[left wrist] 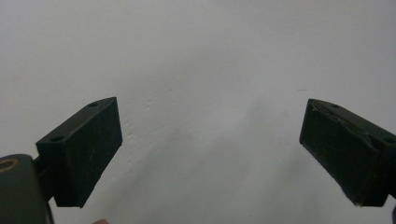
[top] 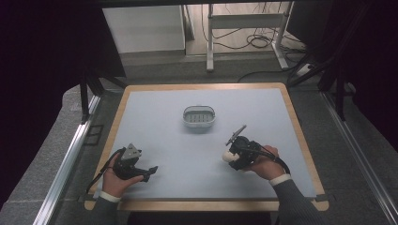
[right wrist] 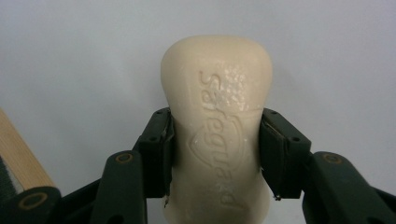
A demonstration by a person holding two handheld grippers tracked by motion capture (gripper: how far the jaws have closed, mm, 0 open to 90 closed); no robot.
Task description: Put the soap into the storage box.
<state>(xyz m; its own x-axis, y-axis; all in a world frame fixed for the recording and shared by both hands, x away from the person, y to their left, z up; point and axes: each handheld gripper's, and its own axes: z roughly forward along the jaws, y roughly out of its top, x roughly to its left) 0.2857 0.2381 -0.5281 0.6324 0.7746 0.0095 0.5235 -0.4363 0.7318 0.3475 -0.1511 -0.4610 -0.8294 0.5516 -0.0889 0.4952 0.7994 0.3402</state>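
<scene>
Soap bar point(right wrist: 217, 135) clamped at mid-sides in right tongs point(right wrist: 215, 149), lower right of frame; hard, likely slippery. Left tongs point(left wrist: 210, 140) apart, empty. Dish point(top: 199, 116) mid-desk point(top: 155, 112).

Count: 1 bar of soap point(right wrist: 215, 135), cream, embossed lettering (reads like "Safeguard", partly blurred). 1 soap dish point(top: 199, 117), grey, oval, slotted base. 2 grippers: left gripper point(left wrist: 210, 154), right gripper point(right wrist: 215, 154). 1 table point(top: 155, 136). 2 hands.
</scene>
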